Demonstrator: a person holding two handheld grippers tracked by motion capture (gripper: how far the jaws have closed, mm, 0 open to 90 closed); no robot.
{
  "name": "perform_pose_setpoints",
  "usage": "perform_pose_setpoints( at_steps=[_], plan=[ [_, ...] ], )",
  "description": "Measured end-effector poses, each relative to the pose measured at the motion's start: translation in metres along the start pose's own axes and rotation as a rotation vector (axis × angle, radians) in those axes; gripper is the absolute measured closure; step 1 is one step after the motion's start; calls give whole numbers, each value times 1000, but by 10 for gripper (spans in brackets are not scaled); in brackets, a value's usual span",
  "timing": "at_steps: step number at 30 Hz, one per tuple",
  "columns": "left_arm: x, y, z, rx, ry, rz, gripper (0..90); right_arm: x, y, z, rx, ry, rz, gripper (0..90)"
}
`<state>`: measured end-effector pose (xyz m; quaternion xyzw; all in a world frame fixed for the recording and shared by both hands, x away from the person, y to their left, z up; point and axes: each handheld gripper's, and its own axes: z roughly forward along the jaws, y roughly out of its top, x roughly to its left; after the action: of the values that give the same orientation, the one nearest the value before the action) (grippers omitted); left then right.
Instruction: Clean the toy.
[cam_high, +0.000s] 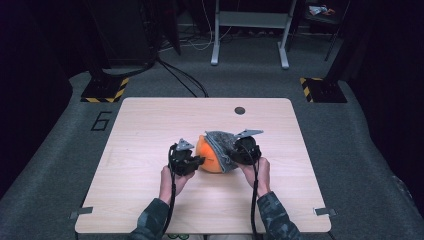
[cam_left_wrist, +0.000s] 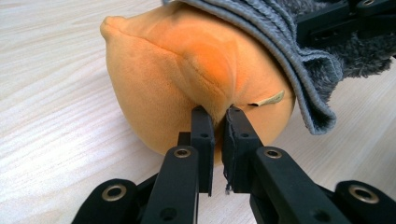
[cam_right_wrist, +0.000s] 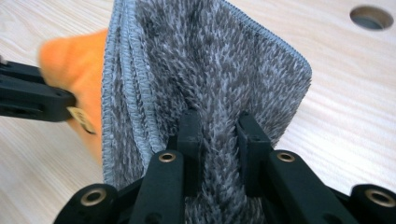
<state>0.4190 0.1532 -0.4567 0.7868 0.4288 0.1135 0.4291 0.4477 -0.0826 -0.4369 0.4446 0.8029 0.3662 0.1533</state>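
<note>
An orange plush ball (cam_high: 208, 155) (cam_left_wrist: 187, 74) lies mid-table, half covered by a grey fuzzy cloth (cam_high: 223, 145) (cam_right_wrist: 210, 79). My left gripper (cam_high: 199, 161) (cam_left_wrist: 217, 114) comes at the plush from its left and is shut on a pinch of the orange fabric beside a small tan tag (cam_left_wrist: 270, 99). My right gripper (cam_high: 231, 156) (cam_right_wrist: 218, 122) is on the other side, shut on a fold of the grey cloth that drapes over the plush (cam_right_wrist: 74, 60). The cloth (cam_left_wrist: 299, 51) hangs over the plush's far side in the left gripper view.
The wooden table (cam_high: 150, 135) has a round dark hole (cam_high: 240, 110) (cam_right_wrist: 371, 17) near its far edge. Grey carpet surrounds it, with a white frame (cam_high: 250, 30) and yellow-black striped bases (cam_high: 105, 90) beyond. The person's camouflage sleeves (cam_high: 272, 215) enter from below.
</note>
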Motion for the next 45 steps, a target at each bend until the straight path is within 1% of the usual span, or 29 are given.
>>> perform_pose_setpoints(
  at_steps=[1, 2, 6, 9, 10, 11, 12, 13, 14, 15, 17, 19, 20, 21, 22, 23, 24, 26, 27, 28, 29, 30, 31, 32, 34, 35, 38, 43, 45],
  plan=[
    [0, 0, 0, 3, 2, -1, 835, -4, -3, 1, 11, -1, 27, 747],
    [1, 0, 0, 3, 3, 0, 835, -7, -4, 2, 13, -8, 17, 747],
    [2, 0, 0, 6, 1, 3, 835, -16, -10, 5, 28, -9, 36, 747],
    [3, 0, 1, 10, 1, 2, 835, -25, -18, 11, 61, -23, 83, 748],
    [3, 0, 1, 10, 1, 2, 835, -30, -21, 14, 67, -21, 79, 747],
    [3, 0, 0, 15, 1, 9, 835, -32, -22, 16, 75, -28, 95, 748],
    [3, 0, 1, 12, 4, 4, 835, -32, -22, 16, 75, -28, 95, 748],
    [4, 0, 1, 13, 5, 7, 835, -34, -24, 18, 92, -51, 90, 748],
    [5, 0, 1, 14, 4, 4, 835, -36, -25, 20, 113, -58, 90, 747],
    [5, 0, 0, 11, 8, 3, 835, -41, -28, 23, 147, -72, 95, 747],
    [5, 0, 0, 6, 10, 0, 835, -45, -28, 19, 141, -90, 105, 747],
    [4, 0, 0, 7, 9, 0, 835, -47, -26, 8, 93, -79, 126, 747],
    [4, 0, 0, 7, 9, 0, 835, -46, -23, 0, 58, -81, 122, 747],
    [5, 0, 0, 8, 10, 11, 835, -46, -23, 0, 58, -81, 122, 747],
    [4, 0, 0, 12, 11, 13, 835, -44, -18, -7, 34, -63, 119, 747],
    [3, 0, 0, 10, 9, 15, 835, -42, -14, -15, 14, -54, 108, 747],
    [3, 1, 0, 8, 8, 13, 835, -38, -9, -21, -11, -45, 79, 747],
    [2, 1, 0, 6, 10, 17, 835, -26, 2, -29, -37, -18, 52, 746],
    [2, 1, 0, 6, 9, 15, 835, -12, 11, -30, -44, 8, 14, 746],
    [2, 1, 0, 5, 9, 15, 835, -12, 11, -30, -44, 8, 14, 746],
    [2, 1, 0, 7, 7, 18, 835, 1, 17, -26, -42, 26, -18, 746],
    [2, 1, 0, 7, 7, 18, 835, 1, 17, -26, -42, 26, -18, 746],
    [2, 1, 0, 7, 7, 20, 835, 11, 21, -19, -29, 44, -50, 746],
    [1, 1, 1, 4, 12, 21, 836, 16, 23, -16, -23, 51, -66, 745],
    [1, 1, 1, 5, 12, 22, 835, 24, 25, -9, 4, 52, -66, 745],
    [1, 2, 1, 6, 15, 22, 835, 25, 25, -5, 5, 41, -86, 745],
    [4, 1, 1, 13, 7, 23, 835, 23, 22, -1, 8, 40, -82, 745],
    [4, 0, 1, 10, 7, 19, 835, 14, 16, -1, 23, 21, -49, 745],
    [4, -1, 1, 6, 8, 12, 835, 5, 9, 0, 32, 16, -32, 745]
  ],
)
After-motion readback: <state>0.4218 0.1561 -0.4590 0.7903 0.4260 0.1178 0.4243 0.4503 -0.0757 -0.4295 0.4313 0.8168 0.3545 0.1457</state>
